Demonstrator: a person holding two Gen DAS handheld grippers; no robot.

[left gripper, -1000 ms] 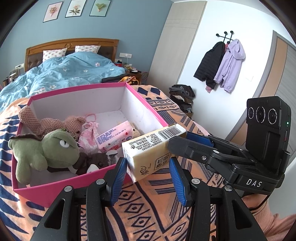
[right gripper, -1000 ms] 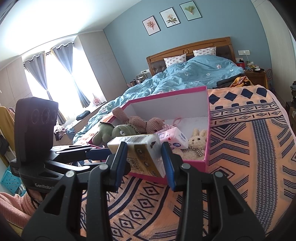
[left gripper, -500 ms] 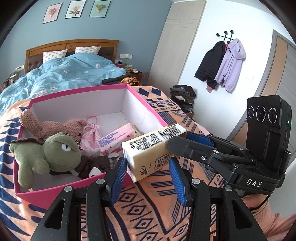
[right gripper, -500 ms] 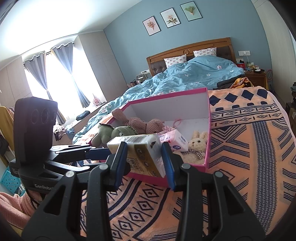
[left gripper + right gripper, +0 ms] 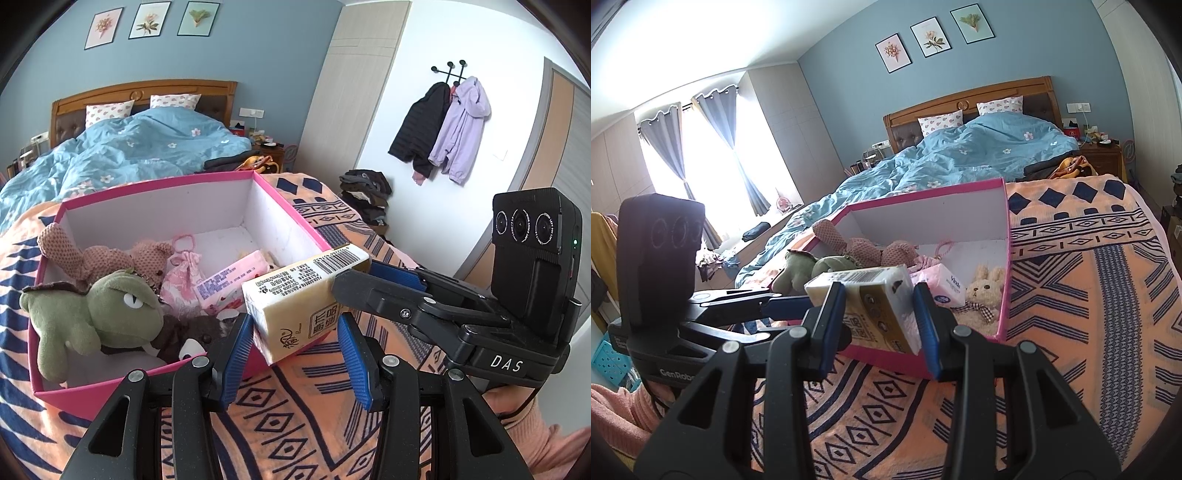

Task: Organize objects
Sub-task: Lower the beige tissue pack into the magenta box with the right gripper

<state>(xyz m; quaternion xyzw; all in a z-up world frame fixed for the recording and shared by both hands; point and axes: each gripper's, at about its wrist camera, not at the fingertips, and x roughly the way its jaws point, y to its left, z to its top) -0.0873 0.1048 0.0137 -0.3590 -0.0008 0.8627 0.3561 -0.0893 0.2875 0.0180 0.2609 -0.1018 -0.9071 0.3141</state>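
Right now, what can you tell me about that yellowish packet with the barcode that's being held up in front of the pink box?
The cream-yellow rectangular packet looks like a soft plastic-wrapped pack printed with small text, a barcode at its far end and a QR code on one side. It hangs tilted above the patterned orange blanket, just in front of the pink cardboard box. The right tool is clamped on its sides. The left tool stands open around its near end; contact there is unclear.

An orange patterned blanket covers the bed, bearing a pink box.
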